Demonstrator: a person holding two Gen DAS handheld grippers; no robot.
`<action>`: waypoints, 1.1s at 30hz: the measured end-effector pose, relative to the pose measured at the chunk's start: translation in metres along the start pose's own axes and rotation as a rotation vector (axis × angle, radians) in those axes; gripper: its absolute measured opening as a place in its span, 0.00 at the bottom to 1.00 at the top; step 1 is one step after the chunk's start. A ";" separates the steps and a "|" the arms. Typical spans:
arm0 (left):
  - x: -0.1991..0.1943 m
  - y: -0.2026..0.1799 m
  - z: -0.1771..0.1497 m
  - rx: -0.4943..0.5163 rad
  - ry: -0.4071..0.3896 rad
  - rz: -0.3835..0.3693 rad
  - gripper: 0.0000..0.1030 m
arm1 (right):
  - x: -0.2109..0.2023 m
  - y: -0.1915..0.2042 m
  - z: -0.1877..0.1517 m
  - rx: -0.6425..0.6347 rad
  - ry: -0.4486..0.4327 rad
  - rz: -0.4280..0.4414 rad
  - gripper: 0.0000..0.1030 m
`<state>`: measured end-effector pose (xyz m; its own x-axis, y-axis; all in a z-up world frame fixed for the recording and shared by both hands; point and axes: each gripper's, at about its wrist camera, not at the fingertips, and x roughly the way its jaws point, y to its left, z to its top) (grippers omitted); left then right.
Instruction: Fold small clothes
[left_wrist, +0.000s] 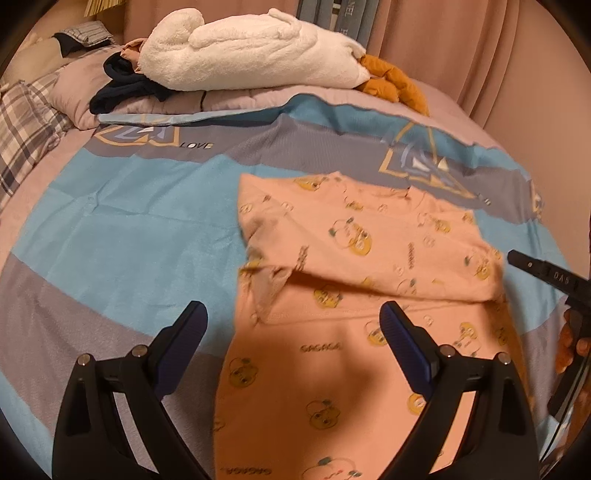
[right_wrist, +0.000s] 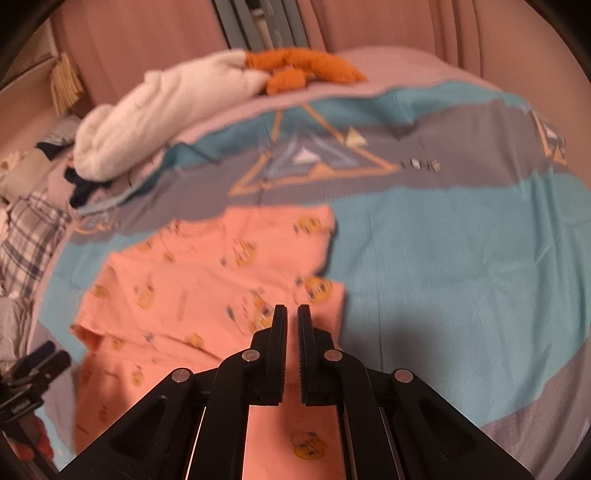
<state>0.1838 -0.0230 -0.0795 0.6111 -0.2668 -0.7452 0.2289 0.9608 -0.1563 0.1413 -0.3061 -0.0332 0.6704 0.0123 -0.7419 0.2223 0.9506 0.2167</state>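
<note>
A small pink garment with yellow cartoon prints (left_wrist: 354, 295) lies on the bed cover, its far part folded over toward me. My left gripper (left_wrist: 293, 317) is open and empty, its fingers spread above the garment's near half. The right gripper shows at the right edge of the left wrist view (left_wrist: 546, 275). In the right wrist view the garment (right_wrist: 192, 295) lies left of centre. My right gripper (right_wrist: 292, 312) hovers over the garment's right edge with its jaws nearly closed and a narrow gap between them, holding nothing.
The blue and grey bed cover (left_wrist: 129, 240) spreads all around. A white fluffy towel (left_wrist: 251, 51), dark clothes (left_wrist: 122, 85) and an orange garment (left_wrist: 399, 85) are piled at the far side. Plaid fabric (left_wrist: 26, 125) lies far left. Pink curtains hang behind.
</note>
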 end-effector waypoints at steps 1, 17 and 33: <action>0.001 -0.002 0.003 -0.002 -0.011 -0.011 0.92 | -0.001 0.002 0.001 -0.006 -0.008 0.010 0.02; 0.091 -0.009 0.020 0.050 0.098 0.011 0.30 | 0.042 -0.002 -0.022 -0.013 0.108 0.065 0.02; -0.021 0.047 -0.035 -0.013 0.070 -0.100 0.86 | -0.044 -0.044 -0.064 0.129 0.121 0.219 0.39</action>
<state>0.1556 0.0299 -0.0939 0.5311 -0.3558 -0.7690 0.2759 0.9307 -0.2401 0.0571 -0.3286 -0.0508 0.6250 0.2571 -0.7371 0.1749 0.8741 0.4532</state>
